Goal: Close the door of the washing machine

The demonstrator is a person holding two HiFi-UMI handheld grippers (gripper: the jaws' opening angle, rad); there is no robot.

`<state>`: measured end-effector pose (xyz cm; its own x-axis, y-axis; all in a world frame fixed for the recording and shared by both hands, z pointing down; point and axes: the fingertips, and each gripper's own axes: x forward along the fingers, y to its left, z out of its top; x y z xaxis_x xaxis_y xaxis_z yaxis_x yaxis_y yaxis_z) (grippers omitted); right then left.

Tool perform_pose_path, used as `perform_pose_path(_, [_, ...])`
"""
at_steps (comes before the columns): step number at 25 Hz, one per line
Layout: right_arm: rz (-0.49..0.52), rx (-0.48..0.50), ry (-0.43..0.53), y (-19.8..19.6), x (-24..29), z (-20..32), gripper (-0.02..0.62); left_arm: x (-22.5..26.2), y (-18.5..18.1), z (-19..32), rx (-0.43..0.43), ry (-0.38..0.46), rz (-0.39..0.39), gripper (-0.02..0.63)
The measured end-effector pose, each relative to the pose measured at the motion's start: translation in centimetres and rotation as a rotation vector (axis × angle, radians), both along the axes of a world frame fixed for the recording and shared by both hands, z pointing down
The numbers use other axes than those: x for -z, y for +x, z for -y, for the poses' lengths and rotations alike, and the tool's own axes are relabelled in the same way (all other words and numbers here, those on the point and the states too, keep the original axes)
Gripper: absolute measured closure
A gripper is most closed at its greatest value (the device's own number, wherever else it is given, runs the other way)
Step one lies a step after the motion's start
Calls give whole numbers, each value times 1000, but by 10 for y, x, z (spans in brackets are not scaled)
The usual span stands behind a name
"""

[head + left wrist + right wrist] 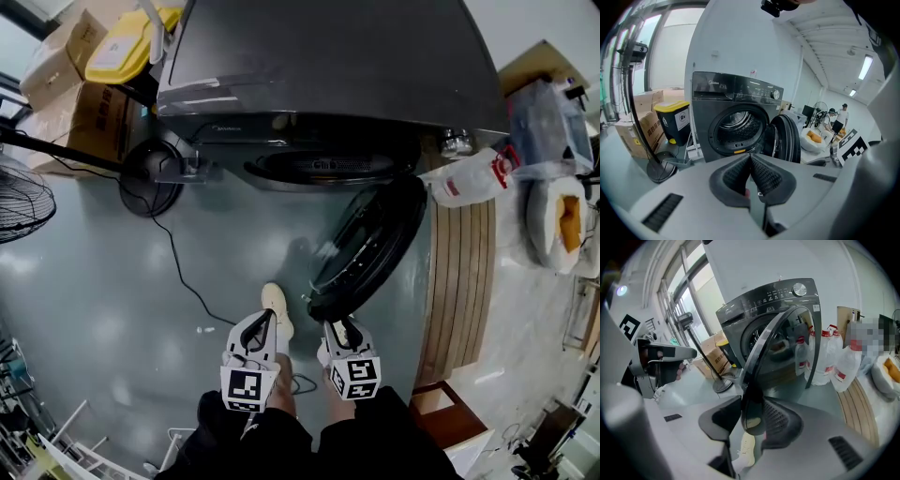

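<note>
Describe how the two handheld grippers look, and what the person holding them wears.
The left gripper and right gripper match: pale grey moulded bodies, with black ribbed pads lining the jaws. Each carries a cube printed with black-and-white square markers. The person wears black clothing and a cream shoe.

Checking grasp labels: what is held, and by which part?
Nothing is gripped. The washing machine door's rim lines up with the gap between the open fingers of the right gripper; the left gripper is shut, empty.
</note>
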<state>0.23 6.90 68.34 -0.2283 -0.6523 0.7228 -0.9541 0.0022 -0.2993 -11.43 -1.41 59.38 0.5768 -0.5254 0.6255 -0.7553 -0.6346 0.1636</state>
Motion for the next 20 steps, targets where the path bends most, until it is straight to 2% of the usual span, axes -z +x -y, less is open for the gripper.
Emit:
perform_pose_path(15, [15, -12, 8, -49, 2, 67, 439, 1, -50, 49, 14, -11, -5, 583])
perform_pose_path(20, [-4, 16, 8, -63, 2, 86, 439, 3, -72, 67, 39, -3, -7, 583])
